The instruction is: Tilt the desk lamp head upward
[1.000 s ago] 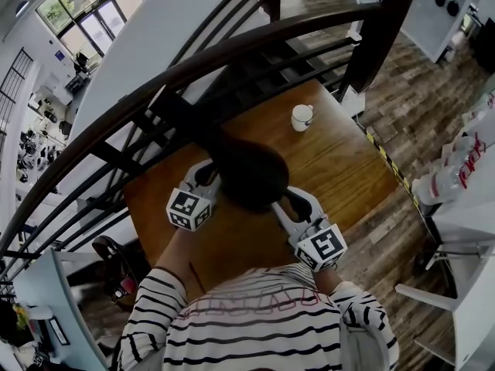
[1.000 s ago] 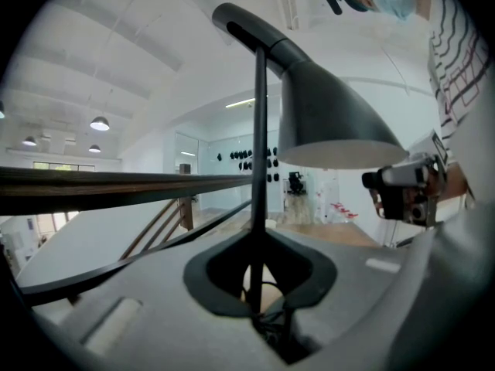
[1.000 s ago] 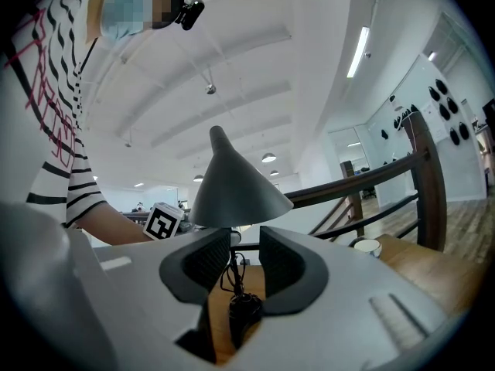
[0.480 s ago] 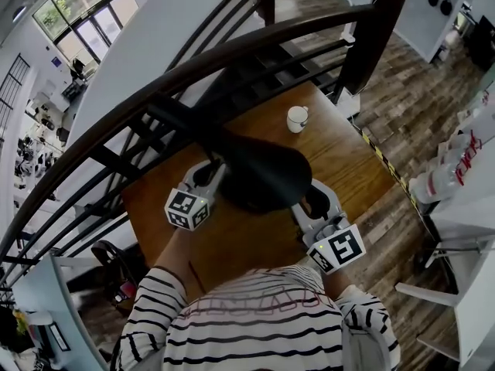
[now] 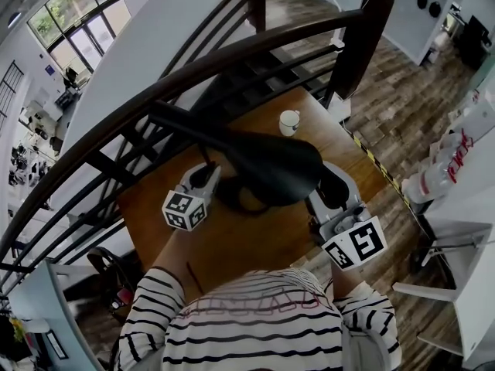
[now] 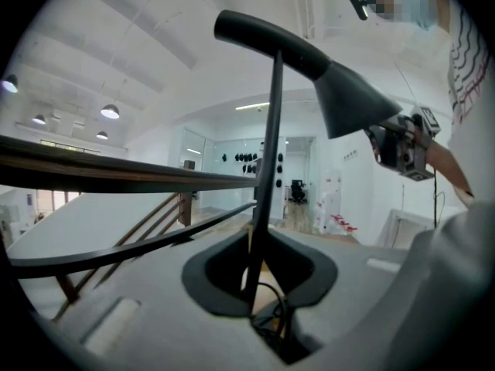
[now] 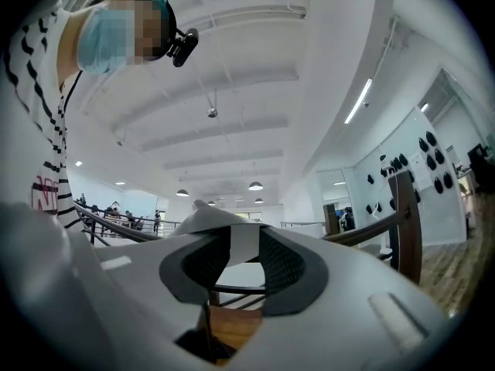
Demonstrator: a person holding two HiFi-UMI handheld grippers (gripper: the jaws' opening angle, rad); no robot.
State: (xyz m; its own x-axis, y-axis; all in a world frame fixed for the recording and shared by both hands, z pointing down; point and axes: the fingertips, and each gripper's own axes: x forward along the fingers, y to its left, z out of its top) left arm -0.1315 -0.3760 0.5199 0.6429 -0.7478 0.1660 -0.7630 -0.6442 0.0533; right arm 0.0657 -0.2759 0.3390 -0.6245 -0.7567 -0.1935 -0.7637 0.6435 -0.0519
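The black desk lamp stands on the wooden table (image 5: 232, 242). Its cone head (image 5: 280, 168) hangs off a thin arm that runs up and left. In the left gripper view the head (image 6: 348, 99) tops the thin stem (image 6: 269, 161) and flares to the right. My left gripper (image 5: 209, 173) is at the stem. Its jaws are opening, with the stem (image 6: 259, 261) still close between the pads. My right gripper (image 5: 331, 185) is shut on the rim of the head, and the pale inside of the shade (image 7: 241, 250) fills its jaws. The right gripper (image 6: 402, 145) shows at the shade's edge.
A white cup (image 5: 289, 120) stands at the table's far corner. A dark stair railing (image 5: 193, 72) curves close behind the table. White bottles (image 5: 445, 172) sit on a shelf at the right. A black cable loops on the table under the lamp head.
The lamp head has swung to the right and risen. My right gripper went with it, right and nearer me. The left gripper has stayed at the stem.
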